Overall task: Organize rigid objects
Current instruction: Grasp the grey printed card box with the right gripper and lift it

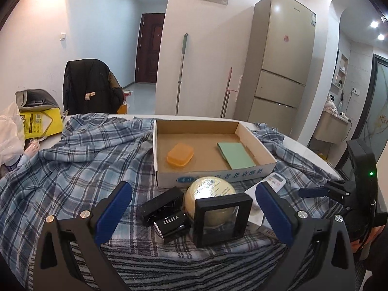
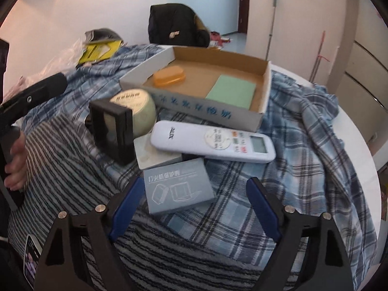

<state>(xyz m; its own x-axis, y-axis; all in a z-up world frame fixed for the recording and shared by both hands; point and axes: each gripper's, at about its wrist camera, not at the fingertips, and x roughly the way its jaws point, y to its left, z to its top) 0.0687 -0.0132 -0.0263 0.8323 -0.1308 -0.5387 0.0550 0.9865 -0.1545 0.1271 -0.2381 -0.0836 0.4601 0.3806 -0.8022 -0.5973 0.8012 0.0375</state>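
Note:
My left gripper (image 1: 194, 214) is open and low over the plaid cloth. Between its blue pads but untouched lie a black ZEESEA box (image 1: 169, 220), an upright black frame case (image 1: 222, 218) and a cream round tin (image 1: 211, 189). My right gripper (image 2: 195, 208) is open. A grey-blue carton (image 2: 179, 186) lies between its fingers, with a gap on the right side. Beyond the carton a white remote (image 2: 213, 141) rests on a small white box (image 2: 155, 155). The cardboard tray (image 2: 194, 111) holds an orange case (image 2: 169, 76) and a green pad (image 2: 231, 92).
Plaid and striped cloths (image 1: 72, 169) cover the round white table (image 2: 359, 131). A yellow packet (image 1: 41, 121) and plastic bag lie at the far left. A phone (image 2: 31, 259) sits near the front edge. A jacket-draped chair (image 1: 92, 87) stands behind, with a fridge (image 1: 278, 60) further back.

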